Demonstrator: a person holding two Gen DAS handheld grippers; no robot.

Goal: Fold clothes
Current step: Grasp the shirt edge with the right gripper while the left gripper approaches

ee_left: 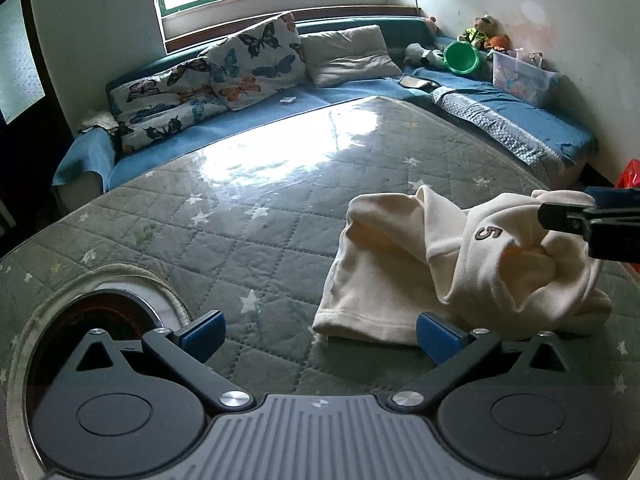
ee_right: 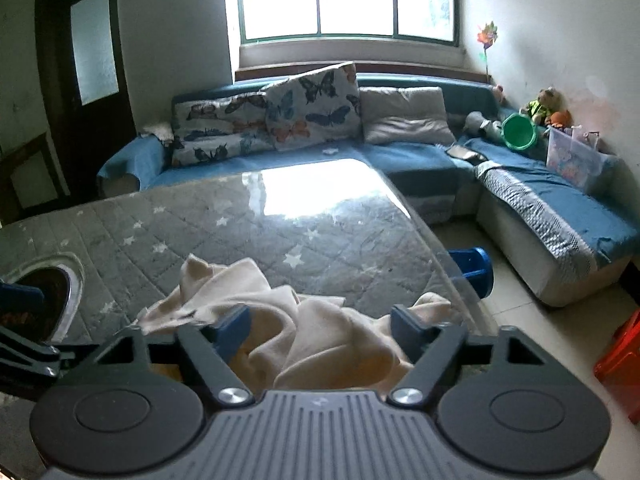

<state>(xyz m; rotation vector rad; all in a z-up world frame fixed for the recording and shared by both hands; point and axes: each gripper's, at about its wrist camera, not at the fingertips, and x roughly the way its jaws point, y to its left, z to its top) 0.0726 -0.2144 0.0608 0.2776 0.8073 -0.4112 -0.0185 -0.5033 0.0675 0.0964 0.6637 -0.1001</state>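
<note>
Your left gripper fingers are spread, with the cream garment just beyond the right fingertip. Your right gripper fingers are spread, bunched garment between them on the worktop.

Quilted star-print table – cream garment crumpled on it.

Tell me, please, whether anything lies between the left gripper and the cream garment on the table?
Nothing visible does: the left gripper hangs open just short of the cream garment's near hem, with only bare quilted table cover between.
</note>
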